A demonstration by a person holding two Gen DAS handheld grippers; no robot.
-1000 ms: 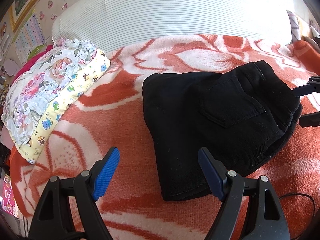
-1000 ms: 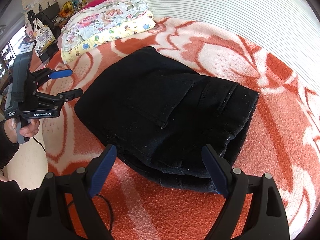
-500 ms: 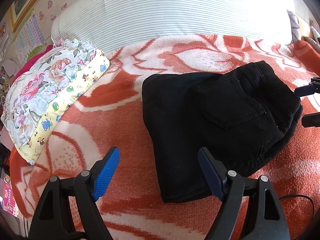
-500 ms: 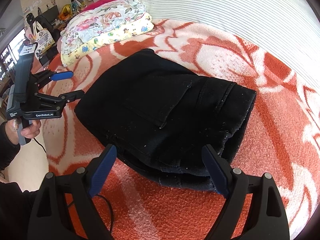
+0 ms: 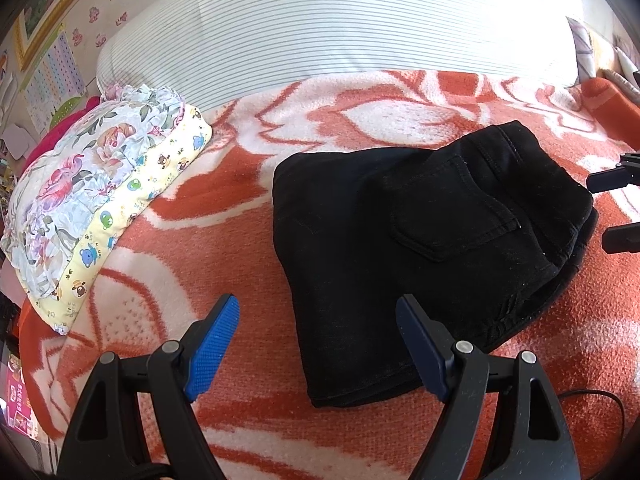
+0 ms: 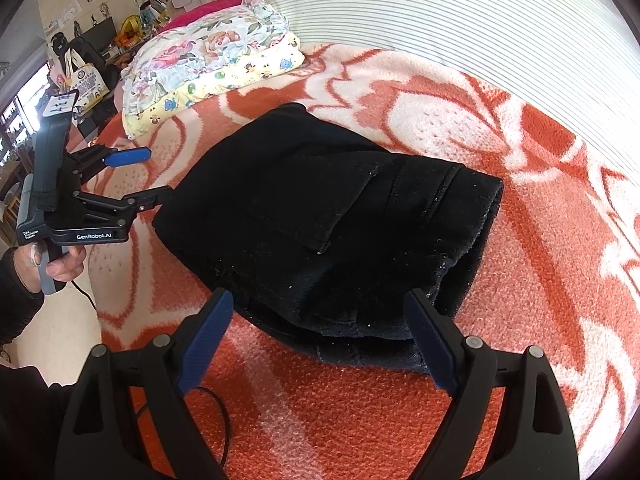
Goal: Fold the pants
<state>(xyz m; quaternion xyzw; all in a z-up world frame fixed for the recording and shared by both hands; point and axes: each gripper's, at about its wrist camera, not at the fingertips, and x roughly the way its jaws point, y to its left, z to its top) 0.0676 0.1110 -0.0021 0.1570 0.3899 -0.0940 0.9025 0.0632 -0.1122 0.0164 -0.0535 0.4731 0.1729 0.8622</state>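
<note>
- The black pants [image 5: 420, 240] lie folded into a thick, compact bundle on the orange-and-white blanket [image 5: 240, 208], at about 1 o'clock from the left gripper [image 5: 316, 344] and straight ahead at 12 o'clock from the right gripper [image 6: 320, 340].
- Both claws are spread wide and pinch nothing; the blue pads hang just short of the bundle's near edges.
- Handling, as a judgement: the cloth looks like soft but dense denim, limp rather than stiff, with some weight in the stacked layers. It should not slip on the fuzzy blanket, and nothing about it is fragile.
- The safest hold is probably a pinch through all layers at a folded edge or corner; taking only the top layer would likely let the fold fall open.
- The left view shows the back pocket [image 5: 452, 216] face-on and the bundle's thin folded end at 6 o'clock; only the right gripper's finger tips show, at 3 o'clock.
- The right view shows the stacked layer edges at its near side, and the whole left gripper in a hand [image 6: 64, 264] at 9 o'clock.
- Both views show the pile of patterned bedding [image 6: 208, 64], well apart from the pants.
</note>
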